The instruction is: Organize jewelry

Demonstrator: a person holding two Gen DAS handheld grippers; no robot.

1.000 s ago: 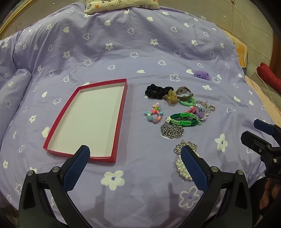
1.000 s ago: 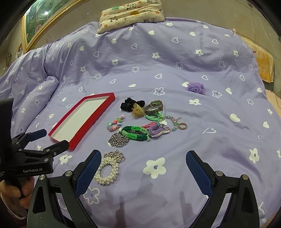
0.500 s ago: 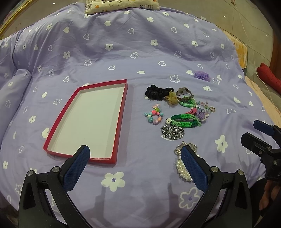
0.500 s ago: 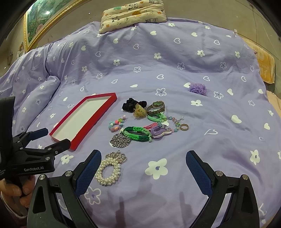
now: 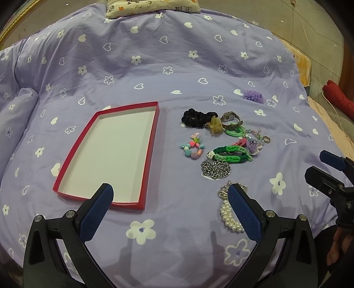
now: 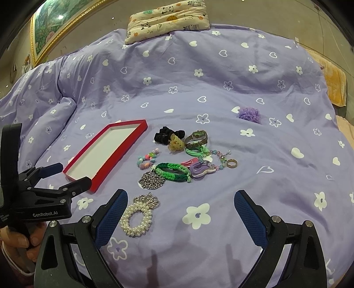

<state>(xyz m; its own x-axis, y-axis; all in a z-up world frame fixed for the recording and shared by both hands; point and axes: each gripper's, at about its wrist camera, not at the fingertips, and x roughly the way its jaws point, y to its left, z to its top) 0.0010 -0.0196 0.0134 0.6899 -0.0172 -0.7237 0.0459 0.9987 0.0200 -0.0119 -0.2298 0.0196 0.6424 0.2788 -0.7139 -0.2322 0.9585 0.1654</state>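
Note:
An empty red tray (image 5: 152,141) (image 6: 132,137) with a white floor lies on the purple bedspread. To its right lies a cluster of jewelry: a black scrunchie (image 5: 192,118), a watch (image 5: 230,118), a green braided bracelet (image 5: 232,154) (image 6: 172,171), a silver chain (image 5: 215,169) (image 6: 152,180), a colourful bead bracelet (image 5: 193,148), a ring (image 6: 231,163). A pearl bracelet (image 6: 138,216) (image 5: 230,218) lies nearest, partly behind my left gripper's right finger. My left gripper (image 5: 169,197) is open and empty above the tray's near end. My right gripper (image 6: 180,201) is open and empty, just short of the cluster.
A purple fabric flower (image 5: 254,96) (image 6: 250,114) lies apart, farther right. A patterned pillow (image 6: 168,20) sits at the bed's far edge. A framed picture (image 6: 55,28) stands at the far left. An orange towel (image 6: 334,84) and a red object (image 5: 338,97) lie beyond the bed's right edge.
Both views have crept slightly forward toward the jewelry. Both grippers stay open; nothing on the bed has moved.

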